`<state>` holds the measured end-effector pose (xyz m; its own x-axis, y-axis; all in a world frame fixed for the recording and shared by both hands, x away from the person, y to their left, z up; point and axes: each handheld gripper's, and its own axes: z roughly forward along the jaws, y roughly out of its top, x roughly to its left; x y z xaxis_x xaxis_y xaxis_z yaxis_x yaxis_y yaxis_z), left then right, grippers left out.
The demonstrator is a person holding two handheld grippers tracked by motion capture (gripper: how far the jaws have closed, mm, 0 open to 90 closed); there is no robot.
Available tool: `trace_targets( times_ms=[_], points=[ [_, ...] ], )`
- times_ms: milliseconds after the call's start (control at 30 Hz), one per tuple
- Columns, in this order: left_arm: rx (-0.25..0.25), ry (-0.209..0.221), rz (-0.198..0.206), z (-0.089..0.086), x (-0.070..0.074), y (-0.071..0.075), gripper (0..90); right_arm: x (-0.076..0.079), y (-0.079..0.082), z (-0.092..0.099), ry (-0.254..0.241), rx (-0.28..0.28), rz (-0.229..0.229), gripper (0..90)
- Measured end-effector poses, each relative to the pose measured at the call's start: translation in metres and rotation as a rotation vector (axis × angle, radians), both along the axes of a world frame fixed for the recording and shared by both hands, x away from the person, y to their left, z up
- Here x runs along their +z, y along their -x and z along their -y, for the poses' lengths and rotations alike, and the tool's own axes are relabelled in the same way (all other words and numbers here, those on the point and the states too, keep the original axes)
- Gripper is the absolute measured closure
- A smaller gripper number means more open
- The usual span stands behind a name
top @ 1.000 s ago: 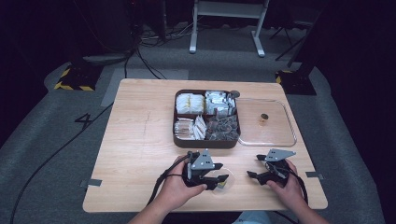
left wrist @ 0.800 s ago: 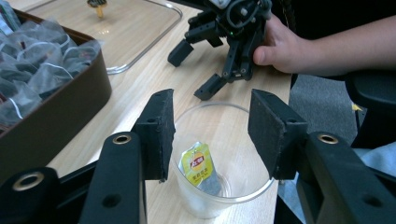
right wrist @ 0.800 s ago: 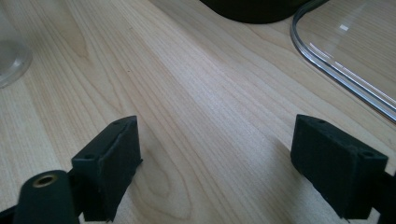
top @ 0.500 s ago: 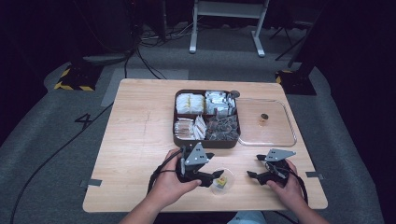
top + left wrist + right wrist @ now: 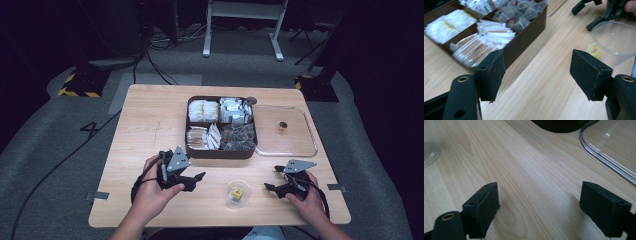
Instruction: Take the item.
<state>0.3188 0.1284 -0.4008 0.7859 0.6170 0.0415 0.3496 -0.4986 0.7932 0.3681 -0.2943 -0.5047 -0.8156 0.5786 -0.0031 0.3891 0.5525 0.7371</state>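
Observation:
A small clear plastic cup stands near the table's front edge with a yellow sachet inside it. In the left gripper view the cup and sachet sit to the right of the jaws. My left gripper is to the left of the cup and apart from it. Its jaws have just been opening and nothing is between them. My right gripper rests open to the right of the cup, over bare wood.
A brown compartment box of tea bags and sachets stands mid-table, close ahead of my left gripper. Its clear lid lies flat to the right, its rim just ahead of my right gripper. Cables trail on the floor.
My left gripper has let go of the cup, opened wider and drawn back to the left. The cup stays where it was. The right hand has not moved.

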Motion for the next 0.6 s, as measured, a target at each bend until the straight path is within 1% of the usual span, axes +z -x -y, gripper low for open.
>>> trace_targets(
  times_ms=[100,167,267,300,367,400,500,533,567,600],
  points=[
    [0.021,-0.016,-0.017,-0.013,-0.003,-0.001,24.9,0.000,0.000,0.000,0.000,0.000,0.000,16.0],
    [0.039,-0.024,-0.036,-0.021,-0.006,-0.001,23.2,0.000,0.000,0.000,0.000,0.000,0.000,16.0],
    [0.066,-0.048,-0.044,-0.033,-0.012,-0.001,22.6,0.000,0.000,0.000,0.000,0.000,0.000,16.0],
    [0.072,-0.052,-0.049,-0.036,-0.014,-0.002,22.5,0.000,0.000,0.000,0.000,0.000,0.000,16.0],
    [0.078,-0.054,-0.072,-0.042,-0.018,-0.002,21.6,0.000,0.000,0.000,0.001,0.000,0.000,16.0],
    [0.086,-0.049,-0.083,-0.045,-0.021,-0.003,21.1,0.000,0.000,0.000,0.001,-0.001,0.000,16.0],
    [0.119,-0.062,-0.103,-0.053,-0.028,-0.004,21.0,0.000,0.000,0.000,0.000,0.000,0.000,16.0],
    [0.121,-0.071,-0.108,-0.056,-0.030,-0.005,20.8,0.000,0.000,0.000,0.000,0.000,0.000,16.0],
    [0.129,-0.066,-0.120,-0.058,-0.033,-0.005,20.7,0.000,0.000,0.000,0.001,-0.001,0.000,16.0],
    [0.129,-0.072,-0.120,-0.061,-0.034,-0.005,20.6,0.000,0.000,0.000,0.000,0.000,0.000,16.0]
  ],
)
